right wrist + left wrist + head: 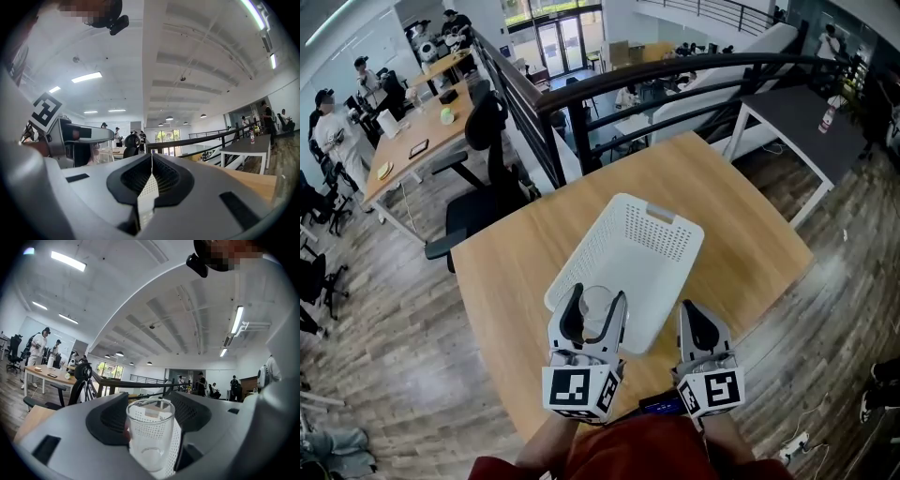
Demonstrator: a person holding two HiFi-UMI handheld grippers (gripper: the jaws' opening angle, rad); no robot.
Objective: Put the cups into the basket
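A white perforated basket (649,246) stands in the middle of the wooden table (525,258). My left gripper (598,300) is shut on a clear plastic cup (596,312), which it holds upright over the basket's near left corner. In the left gripper view the cup (150,439) fills the space between the jaws of the left gripper (150,416), with the basket's mesh showing through it. My right gripper (697,323) hovers at the basket's near right edge, shut and empty. In the right gripper view the right gripper (151,164) shows only a sliver of basket (148,190) between its jaws.
A black railing (581,89) runs behind the table's far edge. A black office chair (483,187) stands off the table's left corner, and a white-legged table (811,108) at the back right. People work at a long desk (417,131) far left.
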